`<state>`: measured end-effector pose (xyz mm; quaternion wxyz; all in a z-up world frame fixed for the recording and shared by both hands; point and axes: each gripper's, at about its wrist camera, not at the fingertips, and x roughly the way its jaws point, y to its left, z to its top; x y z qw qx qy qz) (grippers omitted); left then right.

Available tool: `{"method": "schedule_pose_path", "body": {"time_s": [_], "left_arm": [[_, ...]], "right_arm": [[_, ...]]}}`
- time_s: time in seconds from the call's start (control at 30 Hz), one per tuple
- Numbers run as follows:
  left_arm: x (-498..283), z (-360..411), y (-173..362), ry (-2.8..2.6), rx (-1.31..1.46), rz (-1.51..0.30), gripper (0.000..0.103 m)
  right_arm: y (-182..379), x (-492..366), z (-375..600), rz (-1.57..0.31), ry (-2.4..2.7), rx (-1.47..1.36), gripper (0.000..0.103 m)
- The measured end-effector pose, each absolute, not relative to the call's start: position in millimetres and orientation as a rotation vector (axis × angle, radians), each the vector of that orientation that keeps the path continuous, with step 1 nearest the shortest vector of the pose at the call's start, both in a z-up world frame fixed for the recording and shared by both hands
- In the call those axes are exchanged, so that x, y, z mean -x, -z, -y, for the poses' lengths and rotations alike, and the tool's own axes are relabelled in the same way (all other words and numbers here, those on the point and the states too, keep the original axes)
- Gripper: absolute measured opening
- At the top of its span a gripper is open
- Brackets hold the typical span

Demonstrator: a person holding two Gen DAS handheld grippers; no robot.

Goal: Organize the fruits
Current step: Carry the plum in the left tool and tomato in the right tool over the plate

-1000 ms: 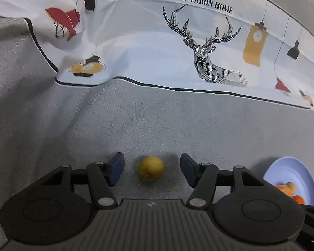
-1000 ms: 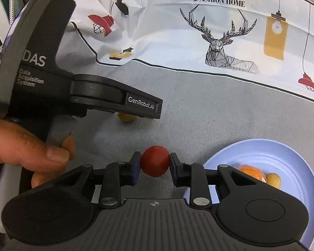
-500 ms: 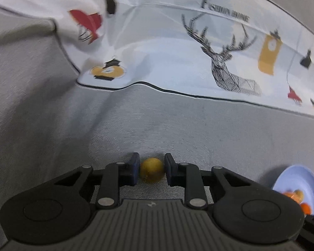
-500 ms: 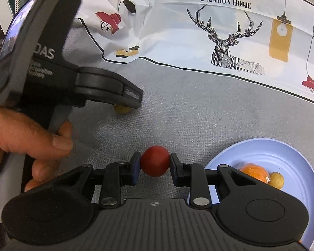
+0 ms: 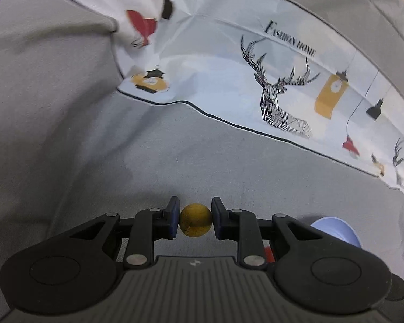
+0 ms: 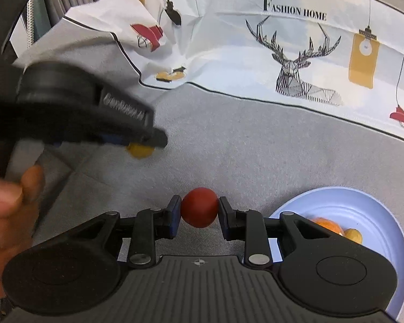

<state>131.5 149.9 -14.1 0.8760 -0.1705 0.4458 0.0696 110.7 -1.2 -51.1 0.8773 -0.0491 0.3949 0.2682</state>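
Note:
My left gripper (image 5: 195, 219) is shut on a small yellow fruit (image 5: 196, 219) and holds it above the grey cloth. The same fruit (image 6: 140, 150) shows under the left gripper in the right wrist view. My right gripper (image 6: 199, 207) is shut on a round red fruit (image 6: 199, 207), just left of a light blue plate (image 6: 363, 202). The plate holds an orange fruit (image 6: 326, 224) and a small yellow fruit (image 6: 353, 235). The plate (image 5: 336, 228) shows at the lower right in the left wrist view.
A white printed cloth with a deer and "Fashion Home" (image 6: 293, 53) lies across the back of the grey surface (image 6: 242, 145). A person's hand (image 6: 5, 202) holds the left gripper at the left edge.
My left gripper closed on the yellow fruit and lifted it, tilting and swinging right. My right gripper kept its hold on the red fruit and stayed beside the plate.

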Motion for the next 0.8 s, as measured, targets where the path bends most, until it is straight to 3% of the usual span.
{"method": "schedule_pose_path", "body": {"time_s": [0.37,0.8], "left_arm": [[-75,-112,-6,-0.171,0.247,-0.87,0.028],[-88,-41,3,-0.004,0.154,-0.842,0.028]], "right_arm": [[21,-93,39,-0.741,-0.53,0.078,0.031],[25,-88,137,-0.728,-0.397,0.037,0.031]]}}
